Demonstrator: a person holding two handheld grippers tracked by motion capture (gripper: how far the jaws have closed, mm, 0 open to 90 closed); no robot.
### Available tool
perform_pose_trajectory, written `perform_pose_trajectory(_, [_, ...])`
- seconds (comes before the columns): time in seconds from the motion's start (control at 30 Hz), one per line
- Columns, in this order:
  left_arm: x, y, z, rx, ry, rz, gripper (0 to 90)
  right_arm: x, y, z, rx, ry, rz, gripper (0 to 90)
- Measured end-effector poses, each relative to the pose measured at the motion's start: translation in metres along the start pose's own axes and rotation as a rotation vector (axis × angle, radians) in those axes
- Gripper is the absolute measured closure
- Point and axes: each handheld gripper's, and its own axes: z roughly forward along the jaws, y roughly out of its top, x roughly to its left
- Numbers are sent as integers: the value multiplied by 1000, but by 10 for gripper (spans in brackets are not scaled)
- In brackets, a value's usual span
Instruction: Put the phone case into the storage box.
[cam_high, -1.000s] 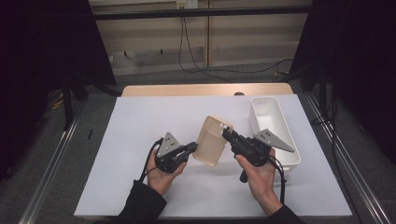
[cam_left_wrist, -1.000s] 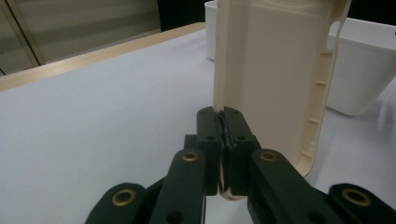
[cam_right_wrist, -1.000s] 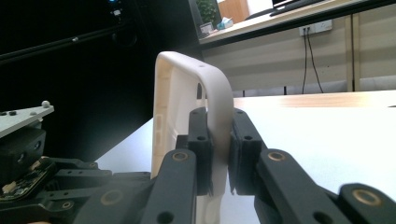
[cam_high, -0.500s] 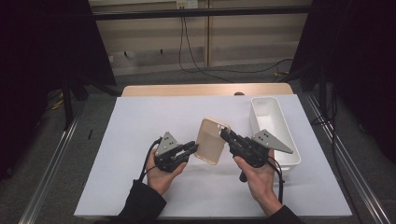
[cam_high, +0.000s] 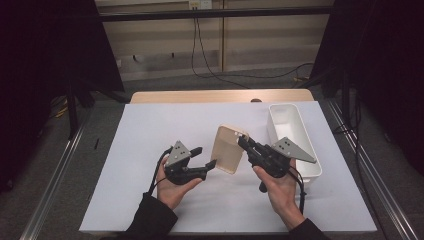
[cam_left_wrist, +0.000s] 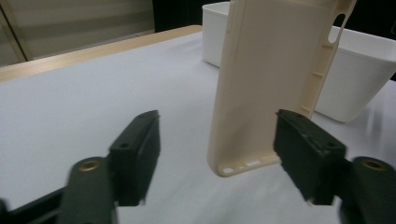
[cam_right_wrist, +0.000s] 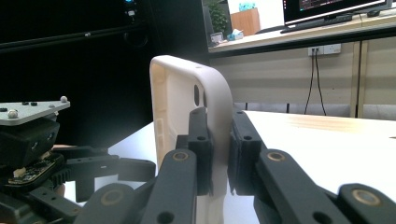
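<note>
The left gripper (cam_high: 209, 156) sits in the person's upturned left hand (cam_high: 172, 187), palm cradling its body from below, jaws pointing right toward the phone case (cam_high: 229, 148). Its jaws have just been opening and now stand released; in the left gripper view the cream case's lower corner hangs between them, clear of the left pad and close against the right one. To the right, the right gripper (cam_high: 242, 141) is held in the person's right hand (cam_high: 280, 192), angled up and to the left, jaws clenched on the case's upper edge near the camera cutout. The case stands tilted above the table, lifted off it, between the two grippers.

A white sheet (cam_high: 150, 130) covers the wooden table (cam_high: 200, 96). Just right of the right gripper stands a white bin (cam_high: 310, 155). Beyond the table lie a grey floor (cam_high: 165, 65), cables and a pale panelled wall; dark curtains flank both sides.

Counted: two grippers, one phone case, one bin.
</note>
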Motion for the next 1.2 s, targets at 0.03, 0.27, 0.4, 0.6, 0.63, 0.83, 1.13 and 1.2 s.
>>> perform_pose_trajectory(0.03, [0, 0, -1, -8, 7, 6, 244, 0, 0, 0, 2, 4, -2, 814])
perform_pose_trajectory(0.27, [6, 0, -1, -22, -10, -15, 55, -6, 3, -1, -4, 9, -19, 814])
perform_pose_trajectory(0.4, [3, 0, -2, -4, 31, 57, 34, -8, 4, -2, -4, 10, -29, 814])
perform_pose_trajectory(0.6, [-2, 1, -5, -16, 42, 102, 36, -12, 6, -5, -16, 15, -61, 814])
perform_pose_trajectory(0.63, [-2, 1, -5, -21, 48, 103, 36, -14, 7, -6, -17, 14, -59, 814])
perform_pose_trajectory(0.83, [4, 1, -12, -27, 70, 65, 35, -20, 13, -12, -21, 28, -55, 813])
perform_pose_trajectory(1.13, [13, -9, -26, -89, 135, 20, 33, -30, 24, -21, -40, 34, -57, 813])
perform_pose_trajectory(1.2, [15, -11, -30, -101, 141, 8, 33, -32, 26, -22, -41, 32, -60, 813])
